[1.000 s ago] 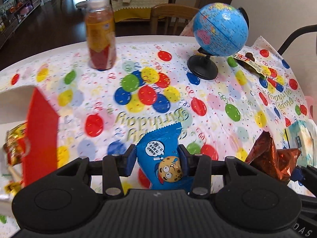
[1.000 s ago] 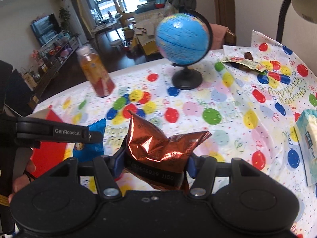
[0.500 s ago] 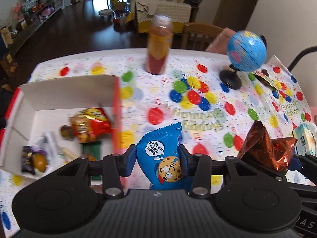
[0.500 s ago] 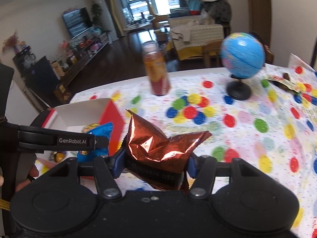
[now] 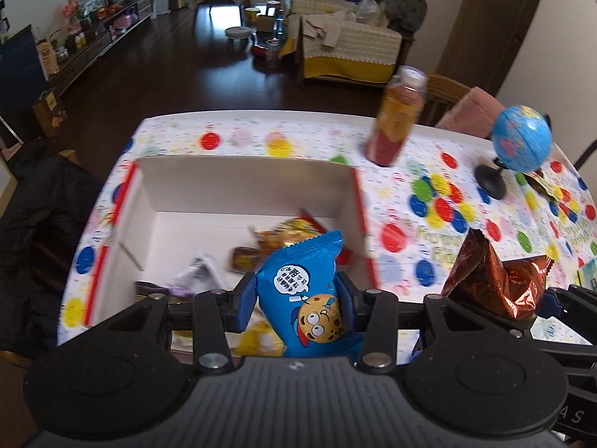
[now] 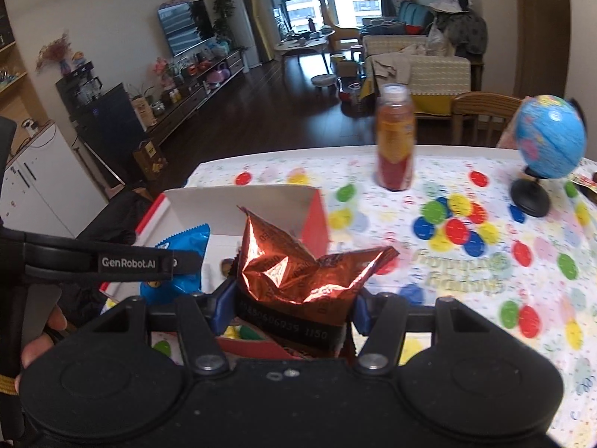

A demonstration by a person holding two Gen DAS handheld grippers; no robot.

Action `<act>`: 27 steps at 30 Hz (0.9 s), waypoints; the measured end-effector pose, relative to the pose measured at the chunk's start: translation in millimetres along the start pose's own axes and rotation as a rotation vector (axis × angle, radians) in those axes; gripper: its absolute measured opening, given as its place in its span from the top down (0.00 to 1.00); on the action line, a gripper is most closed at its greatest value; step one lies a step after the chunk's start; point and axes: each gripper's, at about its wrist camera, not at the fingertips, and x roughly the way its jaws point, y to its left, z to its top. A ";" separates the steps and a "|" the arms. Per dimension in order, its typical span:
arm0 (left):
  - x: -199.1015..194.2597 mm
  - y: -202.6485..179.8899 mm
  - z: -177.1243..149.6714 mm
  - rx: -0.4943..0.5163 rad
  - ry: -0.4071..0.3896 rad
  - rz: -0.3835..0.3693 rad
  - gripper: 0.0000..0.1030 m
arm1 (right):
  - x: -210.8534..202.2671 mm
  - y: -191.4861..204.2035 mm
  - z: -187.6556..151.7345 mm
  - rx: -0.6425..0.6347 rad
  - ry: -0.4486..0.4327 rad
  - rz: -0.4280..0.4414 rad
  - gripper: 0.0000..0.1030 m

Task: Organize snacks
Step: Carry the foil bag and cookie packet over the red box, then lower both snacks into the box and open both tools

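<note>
My left gripper (image 5: 296, 300) squeezes the blue bag (image 5: 304, 291) right over the box (image 5: 238, 183), and my right gripper (image 6: 291, 308) squeezes the brown bag (image 6: 298, 268) just beside its right wall, so left drops first.

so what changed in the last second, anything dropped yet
Nothing dropped. Both grippers swung across the table to the white box, which now sits under the left gripper. Unchanged: the left gripper still grips the blue cookie packet, and the right gripper still grips the copper foil bag.
</note>
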 end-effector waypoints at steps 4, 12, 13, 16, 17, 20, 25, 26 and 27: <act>3.7 34.6 4.0 -0.021 0.004 0.017 0.57 | 18.2 24.3 2.8 -0.011 0.018 -0.001 0.43; 18.7 89.9 12.6 -0.042 0.019 0.053 0.57 | 55.6 58.6 5.7 -0.017 0.058 -0.012 0.43; 22.1 94.8 14.6 -0.040 0.023 0.056 0.57 | 60.3 61.3 6.2 -0.018 0.065 -0.013 0.43; 33.3 105.3 19.4 -0.026 0.034 0.069 0.57 | 75.8 67.3 6.0 -0.020 0.087 -0.014 0.43; 37.8 107.5 21.5 -0.019 0.038 0.073 0.57 | 81.0 69.3 5.5 -0.022 0.095 -0.016 0.43; 53.6 112.8 26.7 0.000 0.049 0.090 0.57 | 96.9 74.1 3.0 -0.030 0.122 -0.028 0.43; 80.6 115.4 35.2 0.026 0.075 0.102 0.57 | 118.9 77.4 -0.5 -0.034 0.163 -0.045 0.43; 85.5 114.6 36.4 0.032 0.082 0.103 0.57 | 122.5 77.1 -1.3 -0.036 0.172 -0.049 0.43; 90.6 113.3 37.6 0.040 0.088 0.104 0.57 | 125.7 76.9 -2.0 -0.037 0.179 -0.052 0.43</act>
